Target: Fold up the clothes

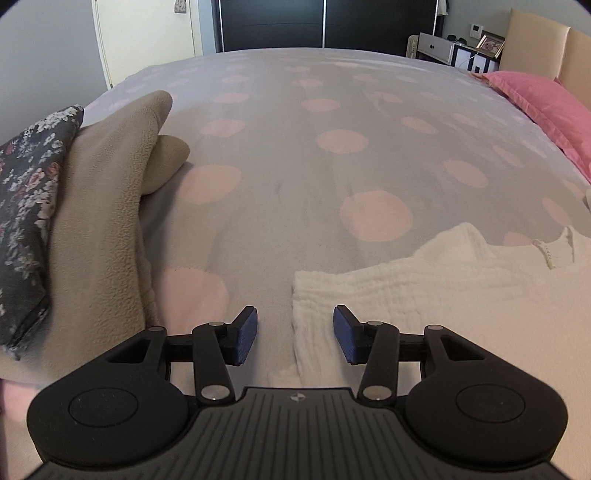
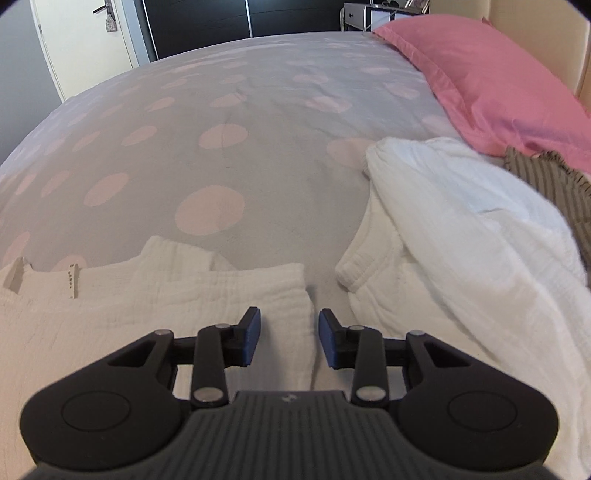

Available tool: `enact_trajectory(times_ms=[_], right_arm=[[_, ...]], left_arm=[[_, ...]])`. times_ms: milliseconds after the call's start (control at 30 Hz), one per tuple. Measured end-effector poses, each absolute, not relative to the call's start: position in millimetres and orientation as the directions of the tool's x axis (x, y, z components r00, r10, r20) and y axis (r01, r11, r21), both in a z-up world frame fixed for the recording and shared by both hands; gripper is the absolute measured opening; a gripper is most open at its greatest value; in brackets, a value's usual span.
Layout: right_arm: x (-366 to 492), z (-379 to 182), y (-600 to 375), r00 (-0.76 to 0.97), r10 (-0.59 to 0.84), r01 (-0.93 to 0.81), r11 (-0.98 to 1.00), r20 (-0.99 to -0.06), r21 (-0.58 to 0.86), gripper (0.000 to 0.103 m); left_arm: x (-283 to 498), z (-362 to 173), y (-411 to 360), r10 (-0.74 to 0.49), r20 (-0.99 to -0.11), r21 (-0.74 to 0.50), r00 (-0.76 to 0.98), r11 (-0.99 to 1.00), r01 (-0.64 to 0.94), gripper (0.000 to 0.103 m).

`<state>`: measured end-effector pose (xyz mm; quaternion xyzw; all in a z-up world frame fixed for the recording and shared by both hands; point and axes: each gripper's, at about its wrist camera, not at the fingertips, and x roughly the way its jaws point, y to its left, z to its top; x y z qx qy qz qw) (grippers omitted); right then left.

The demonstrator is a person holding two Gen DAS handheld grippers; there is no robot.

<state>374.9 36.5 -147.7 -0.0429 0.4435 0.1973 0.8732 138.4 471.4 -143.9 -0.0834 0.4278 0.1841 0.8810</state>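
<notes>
A white crinkled garment (image 1: pixel 424 295) lies flat on the bed near the front edge; it also shows in the right wrist view (image 2: pixel 155 295). My left gripper (image 1: pixel 295 334) is open, its jaws standing either side of the garment's left edge. My right gripper (image 2: pixel 290 338) is open, its jaws standing either side of the garment's right edge. Neither gripper holds cloth. A second white garment (image 2: pixel 461 236) lies crumpled to the right of the flat one.
The bed cover (image 1: pixel 295 147) is grey with pink dots. A beige fleece (image 1: pixel 110 192) and a dark floral cloth (image 1: pixel 26 206) lie stacked at the left. A pink pillow (image 2: pixel 498 81) and a striped cloth (image 2: pixel 554 173) are at the right. A dark wardrobe (image 1: pixel 325 22) stands behind.
</notes>
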Motion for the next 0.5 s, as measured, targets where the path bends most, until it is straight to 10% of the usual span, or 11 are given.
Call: enact_trajectory(times_ms=[100,200,500], right_arm=[[373.6,-148.9,38.3,0.543,0.316,-0.382,0.918,-0.778,0.107,0.010],[372.4,-150.2,40.1,0.556,0.326,-0.381,0.918,-0.764,0.114,0.009],[357.9,-113.0,31.5,0.657,0.346,-0.387,0.917,-0.670,0.094,0.008]], left_arm=[[145.5,-147.2,472.3,0.246,-0.780,-0.008,0.575,0.915,-0.403,0.028],[144.2,-140.8,464.1,0.298,-0.730,0.018,0.615,0.908,-0.419,0.005],[126.9,-100.2,451.8,0.381,-0.630,0.087,0.677,0.900,-0.426,0.002]])
